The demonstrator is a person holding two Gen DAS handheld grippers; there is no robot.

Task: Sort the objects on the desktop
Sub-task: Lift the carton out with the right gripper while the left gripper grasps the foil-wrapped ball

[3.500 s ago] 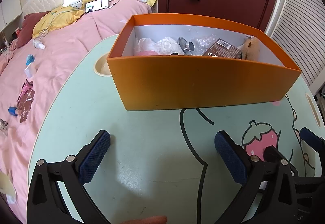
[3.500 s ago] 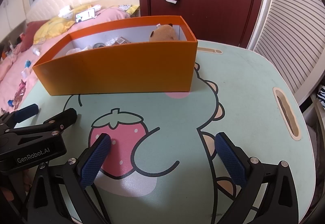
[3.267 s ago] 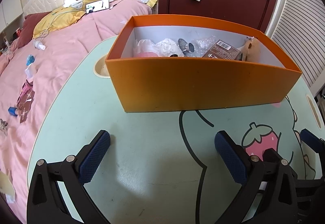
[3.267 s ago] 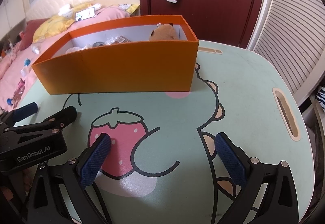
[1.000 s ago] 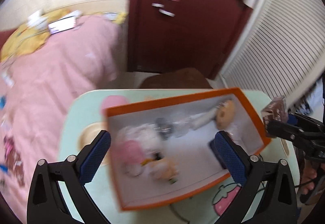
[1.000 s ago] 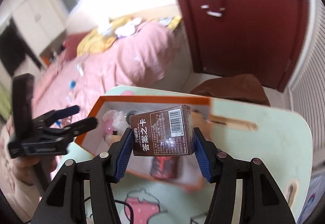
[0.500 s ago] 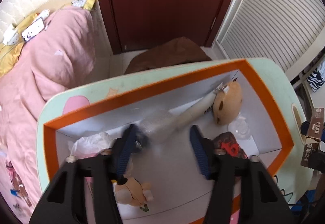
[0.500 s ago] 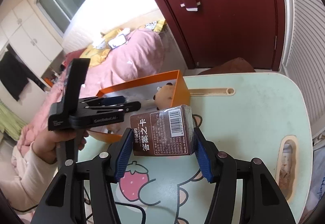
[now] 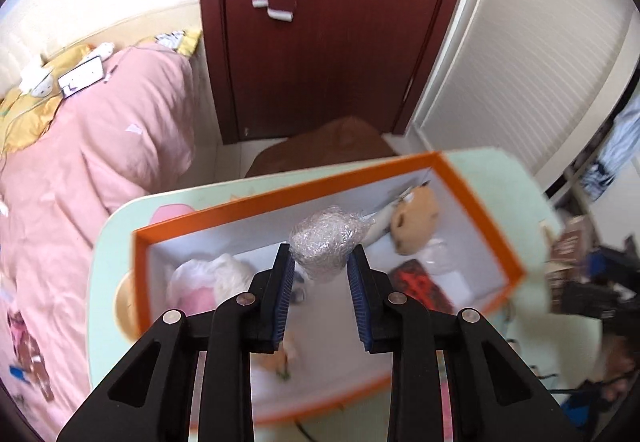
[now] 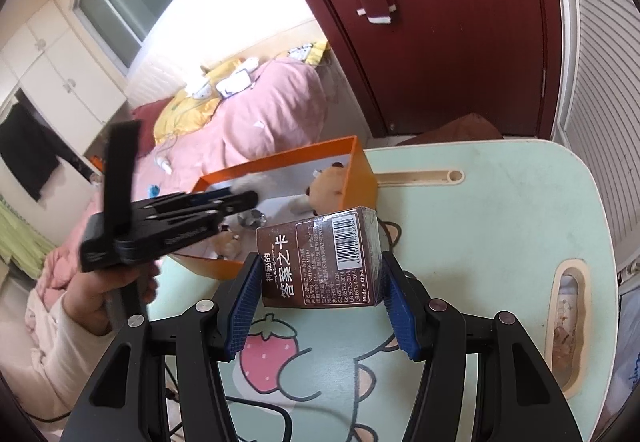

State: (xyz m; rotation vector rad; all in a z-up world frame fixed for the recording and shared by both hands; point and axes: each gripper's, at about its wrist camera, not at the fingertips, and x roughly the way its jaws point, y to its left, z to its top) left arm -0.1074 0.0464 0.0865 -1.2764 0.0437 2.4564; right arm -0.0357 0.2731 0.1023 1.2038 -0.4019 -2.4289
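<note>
1. The left gripper (image 9: 321,269) has its jaws drawn narrow around a bubble-wrap bundle (image 9: 326,244), gripping it at the lower part. The bundle hangs above the inside of the orange box (image 9: 476,207), apparently clear of the box floor.

2. The right gripper (image 10: 318,296) clamps a brown card box (image 10: 322,260) across its short sides at a middling jaw width. The barcode and printed label face the camera. It is held in the air over the tabletop (image 10: 500,209), outside the orange box and just beside its near corner.

3. Left in the orange box: a tan plush animal (image 9: 414,219) at the far right end with a pale tube-like thing beside it that is too blurred to name, a red-and-black packet (image 9: 420,290), a white and pink soft bundle (image 9: 200,280) at the left end, and a small figure near the front wall that is blurred.

4. The bare tabertop shows only its printed strawberry (image 10: 266,356) and cartoon outline, with no sorted item set down in view.

5. My reading is that the sort is at an early stage. Two items are out of the box or coming out, neither has been placed, and at least four remain inside.

6. What is left appears to be setting both held items down on the tabletop and then emptying the rest. Where each should go cannot be told from here.
</note>
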